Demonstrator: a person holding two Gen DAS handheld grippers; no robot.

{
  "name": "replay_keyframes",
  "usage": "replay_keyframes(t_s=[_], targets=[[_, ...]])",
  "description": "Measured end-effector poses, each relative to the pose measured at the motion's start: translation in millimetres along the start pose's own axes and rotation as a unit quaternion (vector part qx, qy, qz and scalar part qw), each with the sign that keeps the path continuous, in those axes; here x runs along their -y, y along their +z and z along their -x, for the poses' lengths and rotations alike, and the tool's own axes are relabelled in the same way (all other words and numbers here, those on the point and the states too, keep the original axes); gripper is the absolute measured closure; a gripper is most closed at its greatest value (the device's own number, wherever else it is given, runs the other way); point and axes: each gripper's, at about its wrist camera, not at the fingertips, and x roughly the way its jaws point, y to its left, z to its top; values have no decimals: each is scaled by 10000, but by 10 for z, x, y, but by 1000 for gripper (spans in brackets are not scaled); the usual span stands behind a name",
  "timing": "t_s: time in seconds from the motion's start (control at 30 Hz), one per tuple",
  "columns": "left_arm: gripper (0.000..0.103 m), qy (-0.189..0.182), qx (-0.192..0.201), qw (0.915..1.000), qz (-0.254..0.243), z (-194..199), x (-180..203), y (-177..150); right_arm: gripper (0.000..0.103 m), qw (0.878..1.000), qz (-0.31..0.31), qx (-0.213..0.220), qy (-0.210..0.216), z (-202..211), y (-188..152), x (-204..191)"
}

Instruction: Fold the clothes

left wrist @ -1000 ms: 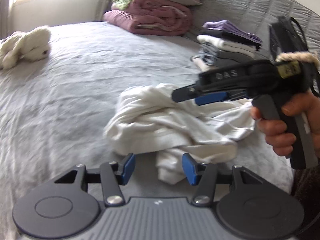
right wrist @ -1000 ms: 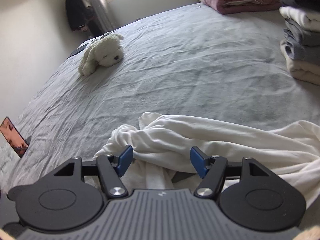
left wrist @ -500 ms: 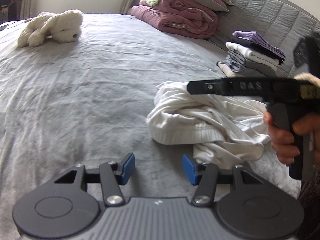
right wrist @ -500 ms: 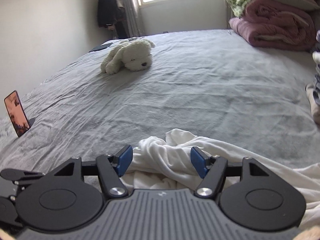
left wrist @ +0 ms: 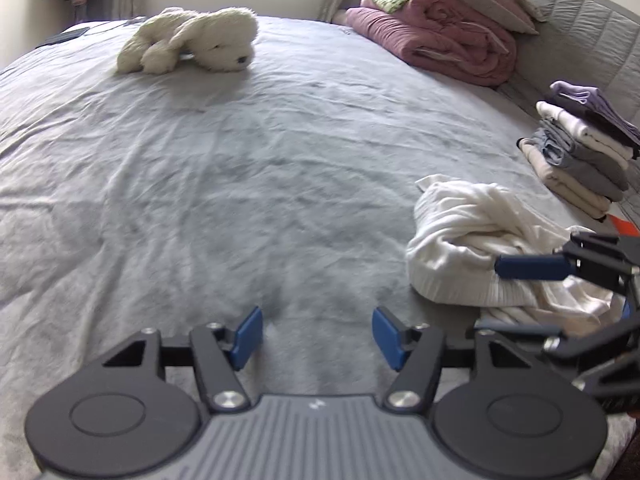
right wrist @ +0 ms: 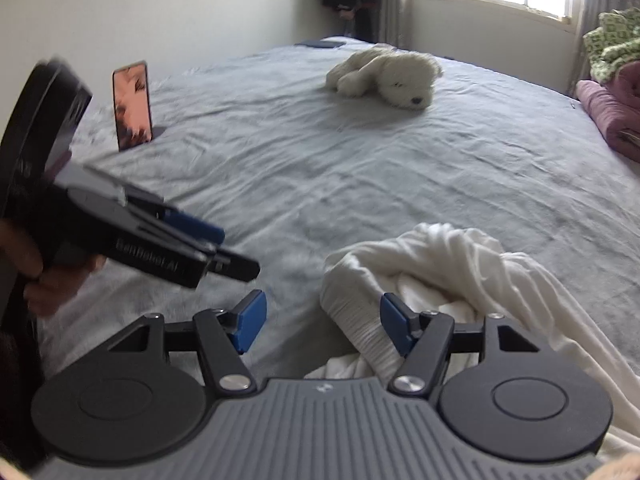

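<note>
A crumpled white garment [left wrist: 472, 248] lies on the grey bed sheet [left wrist: 240, 184], at the right in the left wrist view. My left gripper [left wrist: 318, 336] hovers over bare sheet to the left of it; its jaws are opening and nothing is between them. In the right wrist view my right gripper [right wrist: 322, 326] is open at the garment [right wrist: 440, 272]. The ribbed hem lies between the jaws close to the right pad, and the left pad is clear of cloth. Each gripper shows in the other view: right gripper [left wrist: 508, 296], left gripper [right wrist: 236, 252].
A stack of folded clothes [left wrist: 580, 152] stands at the right by the padded headboard. Rolled pink bedding [left wrist: 440, 40] lies at the back, a white plush dog [right wrist: 388, 74] at the far middle. A phone [right wrist: 132, 106] is propped upright on the left. A hand [right wrist: 40, 280] grips the left tool.
Both grippers swung left. The left one went from the garment's front edge to bare sheet and its jaws widened. The right one rolled and now sits at the garment's ribbed left edge.
</note>
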Motion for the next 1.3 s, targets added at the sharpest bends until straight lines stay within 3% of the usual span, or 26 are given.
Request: replay_keyframes(t_s=[0.1,0.2,0.27,0.3,0.37,0.47,0.63,0.73,0.8,0.83,0.93,1.03,1.13,1.3], targets=[[27,11,13,10000,71,7,-19,6,39,9994,174,-182,-251,-119,-31,-40],[22,33,6,9999,140,8,-31,11,50,9976,282,-286,-569,-233,-49,-40],[21,30,-12,9998,206,5,-43,16,64,9969,266,-235,-699,-243,-71,-14],[21,24,-18,9997,244,4,-52,20,69,9970,191,-207,-716,-251,-63,18],[21,2,-31,9993,380,0,-79,37,89,9973,-99,-142,-710,-249,-39,124],[21,-127,-53,9980,611,0,-113,64,100,9939,-947,-43,-564,-200,15,357],[21,-405,-87,9952,882,-38,-100,108,100,9656,-2589,187,134,32,29,752],[21,-573,-139,9928,1039,-96,-67,129,100,9511,-3064,331,216,163,19,913],[21,-626,-166,9915,1127,-137,-31,141,95,9505,-3082,371,115,222,5,941],[22,-609,-141,9916,1128,-147,0,148,87,9502,-3090,390,65,252,-1,956],[23,-650,-27,9918,1096,-153,80,176,84,9557,-2910,426,-149,317,-18,958],[23,-700,111,9919,1055,-164,147,208,52,9624,-2588,570,-596,390,-31,955],[24,-707,166,9918,1051,-215,202,253,50,9660,-2350,685,-833,434,-35,966],[30,-734,172,9894,1241,-286,241,328,50,9721,-2086,658,-853,316,-11,939]])
